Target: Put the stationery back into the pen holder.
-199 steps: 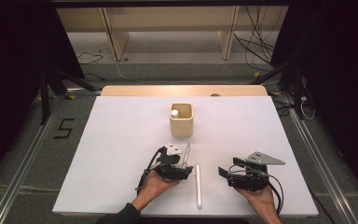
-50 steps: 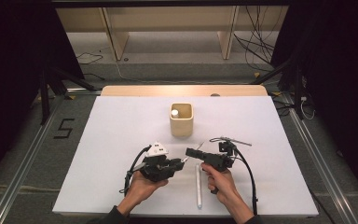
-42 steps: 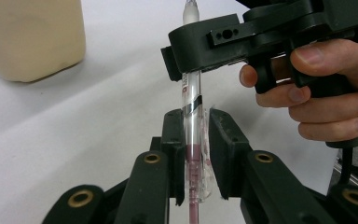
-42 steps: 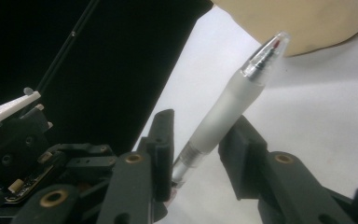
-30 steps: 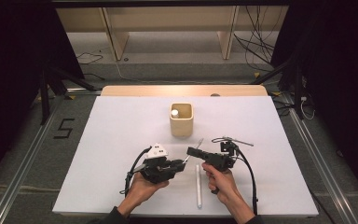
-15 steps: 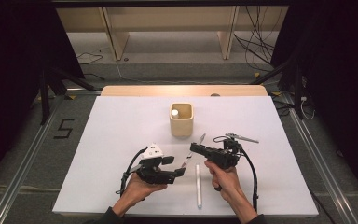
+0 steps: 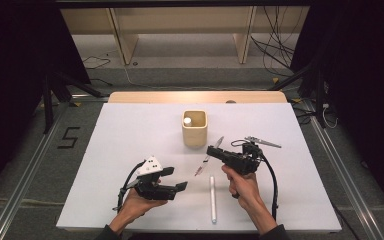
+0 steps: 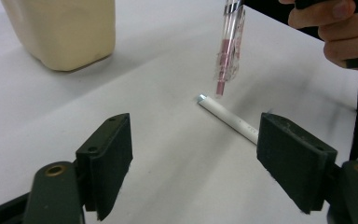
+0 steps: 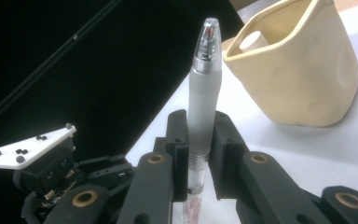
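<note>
My right gripper (image 7: 213, 151) is shut on a clear pen (image 7: 207, 159) with a pink inner end and holds it slanted above the table. In the right gripper view the pen (image 9: 204, 93) stands upright between the pads, tip up. My left gripper (image 7: 175, 179) lies low at the front left. Its jaws have just been opening and stand wide, nothing between them (image 8: 196, 128). A white pen (image 7: 212, 198) lies on the table between my hands, ahead of the left jaws (image 8: 227, 118). The clear pen (image 8: 228, 51) hangs above it.
A cream cup (image 7: 195, 130) stands at mid table behind the grippers, with a white-capped item (image 7: 187, 120) inside. It sits close beside the held pen (image 9: 303, 79). The white table (image 7: 130, 135) spreads bare to the left and right; a wooden strip edges its far side.
The left jaws have opened off the clear pen's lower end and that hand has drawn back to the left. The right gripper has risen a little with the pen.
</note>
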